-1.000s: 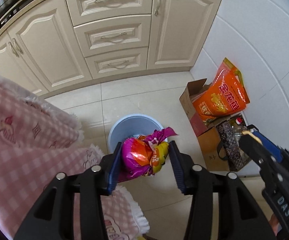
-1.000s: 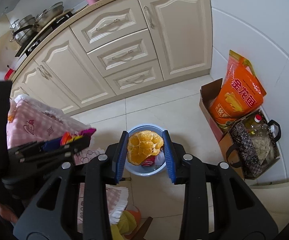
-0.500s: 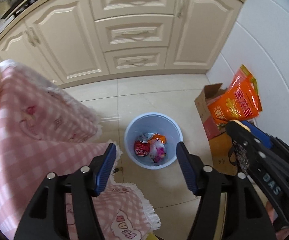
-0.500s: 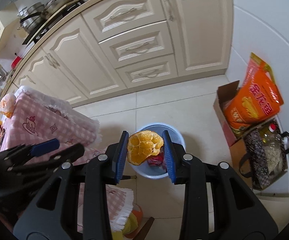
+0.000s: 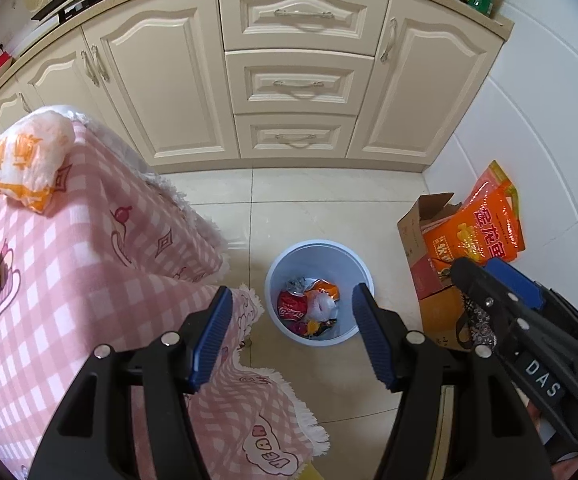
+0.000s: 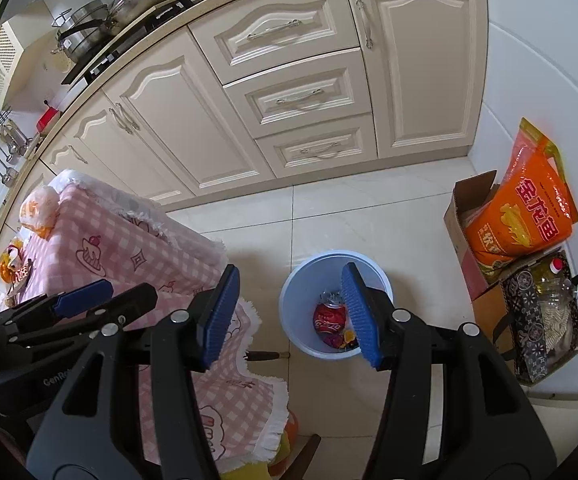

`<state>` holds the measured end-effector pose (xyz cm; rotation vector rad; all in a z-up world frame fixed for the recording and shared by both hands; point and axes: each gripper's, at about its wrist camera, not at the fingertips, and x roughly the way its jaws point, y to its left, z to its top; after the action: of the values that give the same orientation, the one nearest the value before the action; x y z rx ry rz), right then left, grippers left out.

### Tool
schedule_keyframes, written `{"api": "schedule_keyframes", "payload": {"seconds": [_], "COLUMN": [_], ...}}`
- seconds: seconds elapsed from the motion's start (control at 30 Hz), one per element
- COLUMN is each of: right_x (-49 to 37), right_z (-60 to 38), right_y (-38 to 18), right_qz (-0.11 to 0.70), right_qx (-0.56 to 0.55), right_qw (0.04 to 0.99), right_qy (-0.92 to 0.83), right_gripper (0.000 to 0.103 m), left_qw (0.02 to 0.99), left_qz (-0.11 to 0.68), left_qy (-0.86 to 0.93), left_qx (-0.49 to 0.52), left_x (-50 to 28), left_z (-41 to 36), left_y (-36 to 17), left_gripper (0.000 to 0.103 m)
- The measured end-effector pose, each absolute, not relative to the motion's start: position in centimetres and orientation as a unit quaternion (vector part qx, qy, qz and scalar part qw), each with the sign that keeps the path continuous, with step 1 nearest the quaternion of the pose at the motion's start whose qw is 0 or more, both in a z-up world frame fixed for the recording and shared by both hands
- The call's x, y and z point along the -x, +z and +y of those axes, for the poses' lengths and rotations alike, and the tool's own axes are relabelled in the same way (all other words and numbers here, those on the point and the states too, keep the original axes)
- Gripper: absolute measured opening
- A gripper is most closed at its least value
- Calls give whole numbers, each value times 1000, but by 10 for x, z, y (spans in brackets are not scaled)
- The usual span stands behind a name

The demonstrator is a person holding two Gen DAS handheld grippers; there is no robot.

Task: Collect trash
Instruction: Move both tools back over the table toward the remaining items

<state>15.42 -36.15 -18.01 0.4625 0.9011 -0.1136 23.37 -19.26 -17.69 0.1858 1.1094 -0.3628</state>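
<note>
Trash: red can (image 5: 292, 306), wrappers, possibly orange peel, lying in bin bottom.
Bin (image 5: 285, 264): blue, on floor just beside table corner, placed for easy drops.
Left gripper (image 5: 291, 338): jaws spread, nothing between, above bin.
Right gripper (image 6: 289, 314): jaws opening, empty, over bin.
Table (image 5: 89, 264): pink checked cloth; plastic bag (image 5: 25, 164) on top, likely next pickup.

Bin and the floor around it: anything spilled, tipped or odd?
Nothing stands out. The blue bin stands upright on the tiled floor, with the red can and wrappers inside and no litter showing beside it. Both grippers, left and right, are empty above it; the right's fingers are opening.
</note>
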Motion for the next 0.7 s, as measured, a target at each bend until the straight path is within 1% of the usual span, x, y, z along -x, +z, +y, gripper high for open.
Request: {"api": "schedule_keyframes", "payload": {"seconds": [0.4,0.7], "right_x": [-116,-89], "right_z": [-338,-306], "right_y": [-145,-114], "right_qz": [409,383], "right_qx": [-207,-192], "right_qw": [887,902], "right_qy": [-61,-51], "right_gripper": [53,54], "left_qw": [849,870], "left_qz": [488,451], "left_qy": [-188,-189], "left_qx": [-79,-64], "left_x": [-199,-165], "left_z": [-175,-141], "left_y": [-142,-106], "left_gripper": [61,61]}}
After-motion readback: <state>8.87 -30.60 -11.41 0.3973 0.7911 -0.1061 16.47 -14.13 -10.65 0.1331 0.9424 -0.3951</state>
